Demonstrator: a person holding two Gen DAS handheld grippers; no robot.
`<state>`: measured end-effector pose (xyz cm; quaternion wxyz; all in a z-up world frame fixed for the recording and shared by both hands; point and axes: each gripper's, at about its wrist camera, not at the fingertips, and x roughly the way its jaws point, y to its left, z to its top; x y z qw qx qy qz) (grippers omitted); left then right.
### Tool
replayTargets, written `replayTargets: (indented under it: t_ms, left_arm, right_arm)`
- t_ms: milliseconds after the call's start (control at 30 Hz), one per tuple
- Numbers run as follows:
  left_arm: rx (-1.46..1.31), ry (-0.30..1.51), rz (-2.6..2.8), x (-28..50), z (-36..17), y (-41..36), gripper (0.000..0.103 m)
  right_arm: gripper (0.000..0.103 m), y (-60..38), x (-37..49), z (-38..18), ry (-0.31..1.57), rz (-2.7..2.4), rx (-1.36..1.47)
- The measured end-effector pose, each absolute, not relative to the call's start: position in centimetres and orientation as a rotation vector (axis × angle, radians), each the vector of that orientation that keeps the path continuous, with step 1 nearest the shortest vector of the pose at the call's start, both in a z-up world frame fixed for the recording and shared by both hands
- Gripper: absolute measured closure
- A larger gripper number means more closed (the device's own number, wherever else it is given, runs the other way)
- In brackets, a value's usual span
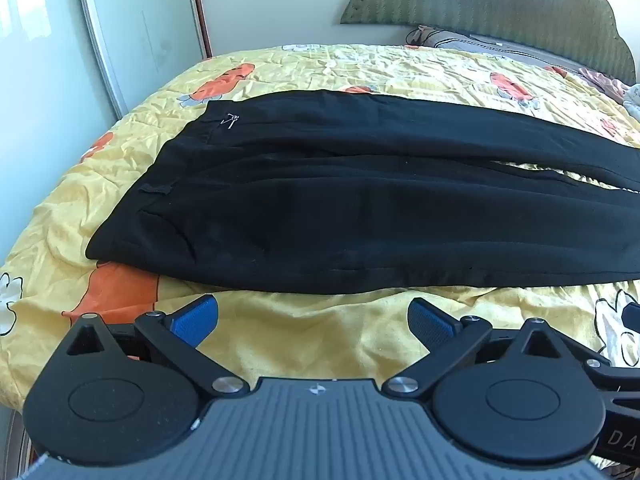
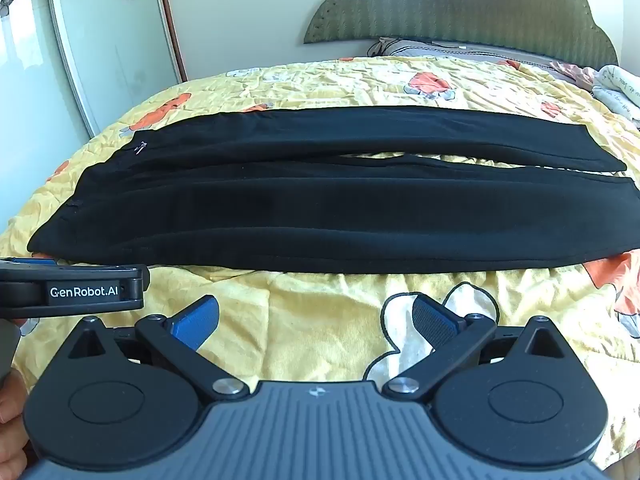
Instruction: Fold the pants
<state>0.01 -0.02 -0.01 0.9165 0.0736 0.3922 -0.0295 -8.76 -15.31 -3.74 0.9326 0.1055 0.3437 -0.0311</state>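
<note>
While the pants (image 2: 320, 200) are lying flat across the bed (image 2: 300, 344), legs side by side and waist at the left, both the left gripper (image 1: 314, 320) and right gripper (image 2: 316, 318) are hovering spread and empty; pinching the near edge evenly looks wise.

1. Bedspread (image 2: 320, 344): yellow, wrinkled, printed with orange carrots and white rabbit shapes; it covers the whole bed.
2. Headboard (image 2: 460, 12): green, scalloped top, standing against the pale wall at the far end.
3. Pillow (image 1: 460, 38): grey, lying just below the headboard.
4. Wardrobe (image 2: 100, 40): white glossy doors on the left, with flower decals near the top.
5. Cloth (image 2: 616, 88): pale, crumpled at the far right edge of the bed.
</note>
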Motion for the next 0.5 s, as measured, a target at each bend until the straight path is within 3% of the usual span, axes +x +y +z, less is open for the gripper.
replayTargets:
  t_ms: [500]
  left_arm:
    - [0.150, 0.808, -0.060, 0.00, 0.00, -0.02, 0.001]
  right_arm:
    - [0.000, -15.26, -8.80, -3.79, 0.703, -0.072, 0.214]
